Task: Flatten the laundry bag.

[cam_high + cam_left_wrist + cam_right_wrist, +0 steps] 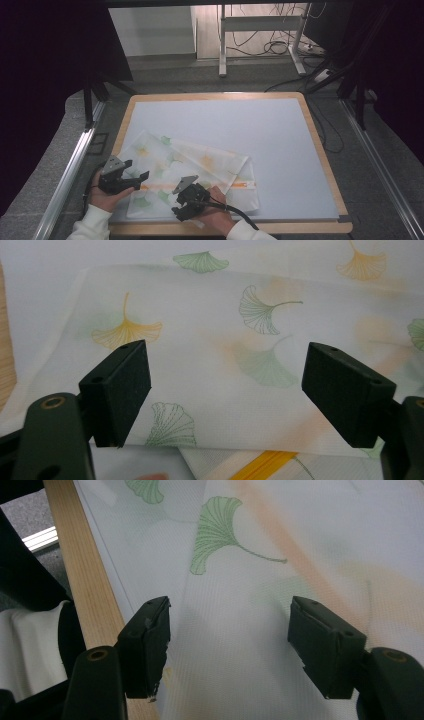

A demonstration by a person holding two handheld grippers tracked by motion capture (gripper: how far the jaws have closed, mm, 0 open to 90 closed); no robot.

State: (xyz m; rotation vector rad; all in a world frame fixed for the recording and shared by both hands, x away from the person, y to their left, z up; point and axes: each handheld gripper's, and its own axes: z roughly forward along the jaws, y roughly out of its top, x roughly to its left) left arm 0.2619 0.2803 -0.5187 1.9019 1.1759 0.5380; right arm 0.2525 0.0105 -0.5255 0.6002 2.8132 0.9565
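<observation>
— Under the two grippers, what is it lying on?

— On a pale grey mat (280,145) framed by the light wooden table edge (320,145). A thin white cloth printed with green and orange ginkgo leaves (200,165) lies folded on the near left part of it. Beyond the table are grey floor, a white desk frame (260,30) and loose cables.

— Any room to move?

— Plenty. The far and right parts of the mat are bare. The cloth's near edge runs close to the wooden edge at the front.

— And the grippers?

— The left gripper (137,181) sits over the cloth's left end, jaws wide apart, nothing between them. The right gripper (187,204) hangs over the near edge, jaws also apart.

— Do the close views add anything?

— The left gripper view shows an orange stripe (262,465) under a folded layer. The right gripper view shows wood grain beside the cloth (240,630) and a white sleeve (30,645).
</observation>
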